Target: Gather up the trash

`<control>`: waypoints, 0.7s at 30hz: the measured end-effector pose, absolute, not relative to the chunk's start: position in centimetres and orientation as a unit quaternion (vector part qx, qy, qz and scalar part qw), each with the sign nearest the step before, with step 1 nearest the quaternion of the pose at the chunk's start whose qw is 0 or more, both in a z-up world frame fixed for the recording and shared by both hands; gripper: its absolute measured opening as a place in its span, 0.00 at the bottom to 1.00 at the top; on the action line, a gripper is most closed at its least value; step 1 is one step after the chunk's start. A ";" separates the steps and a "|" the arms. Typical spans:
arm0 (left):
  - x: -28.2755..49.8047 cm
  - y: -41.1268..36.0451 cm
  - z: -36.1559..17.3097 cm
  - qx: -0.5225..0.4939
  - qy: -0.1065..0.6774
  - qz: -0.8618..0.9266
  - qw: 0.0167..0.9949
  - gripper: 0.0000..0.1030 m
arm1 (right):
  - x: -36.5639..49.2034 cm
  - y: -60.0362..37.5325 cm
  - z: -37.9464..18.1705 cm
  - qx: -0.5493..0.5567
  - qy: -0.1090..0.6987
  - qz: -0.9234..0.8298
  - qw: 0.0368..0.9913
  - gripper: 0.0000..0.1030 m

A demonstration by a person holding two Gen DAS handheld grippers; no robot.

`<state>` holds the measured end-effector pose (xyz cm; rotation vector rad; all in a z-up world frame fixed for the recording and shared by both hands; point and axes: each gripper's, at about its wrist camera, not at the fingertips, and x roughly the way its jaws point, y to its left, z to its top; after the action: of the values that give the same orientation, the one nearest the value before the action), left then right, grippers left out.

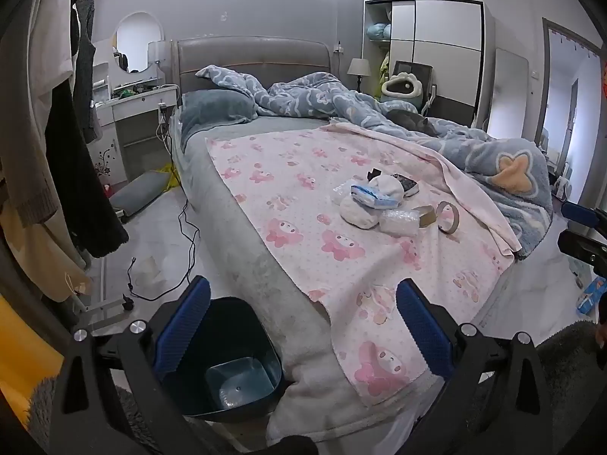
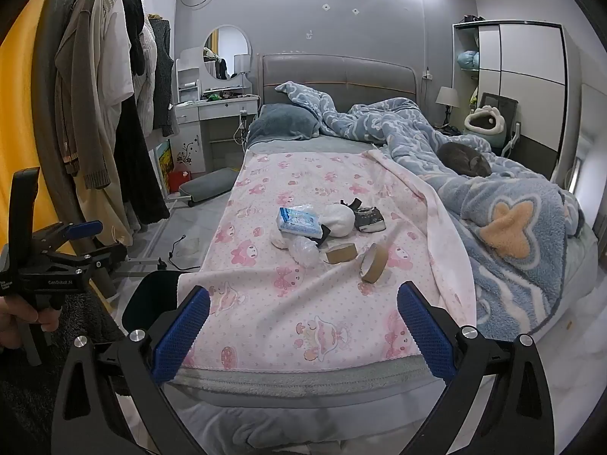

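Observation:
A pile of trash lies on the pink blanket [image 2: 303,326] on the bed: a blue-white tissue pack [image 2: 299,222], white wads [image 2: 339,218], a clear plastic bag [image 2: 303,250], two cardboard tape rolls [image 2: 373,263] and a small dark box [image 2: 370,218]. The same pile shows in the left wrist view [image 1: 383,201]. A dark bin [image 1: 227,364] stands on the floor at the bed's near left corner, between the left gripper's fingers. My left gripper [image 1: 303,326] is open and empty. My right gripper [image 2: 303,330] is open and empty, short of the pile.
A grey cat [image 2: 464,159] sleeps on the blue duvet [image 2: 512,235] at the right. A clothes rack [image 2: 114,113] stands at the left, with cables [image 1: 186,242] on the floor. A dressing table [image 2: 216,110] and wardrobe [image 2: 523,83] stand at the back.

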<state>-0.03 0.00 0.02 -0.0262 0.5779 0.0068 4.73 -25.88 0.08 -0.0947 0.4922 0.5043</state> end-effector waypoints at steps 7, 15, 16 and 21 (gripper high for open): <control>0.0 0.0 0.0 -0.013 0.286 0.003 0.958 0.97 | 4.8 -25.9 0.1 -0.046 0.243 0.247 0.937 0.97; 0.0 -0.1 0.0 -0.013 0.287 0.003 0.958 0.97 | 4.7 -25.8 0.1 -0.048 0.243 0.246 0.937 0.97; 0.0 -0.1 0.0 -0.013 0.288 0.002 0.958 0.97 | 4.7 -25.8 0.1 -0.049 0.243 0.246 0.937 0.97; 0.0 0.0 0.0 -0.014 0.287 0.003 0.958 0.97 | 4.7 -25.8 0.1 -0.049 0.243 0.246 0.937 0.97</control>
<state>-0.01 0.01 0.00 -0.0289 0.5831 0.0052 4.73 -25.82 0.07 -0.0994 0.4961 0.5030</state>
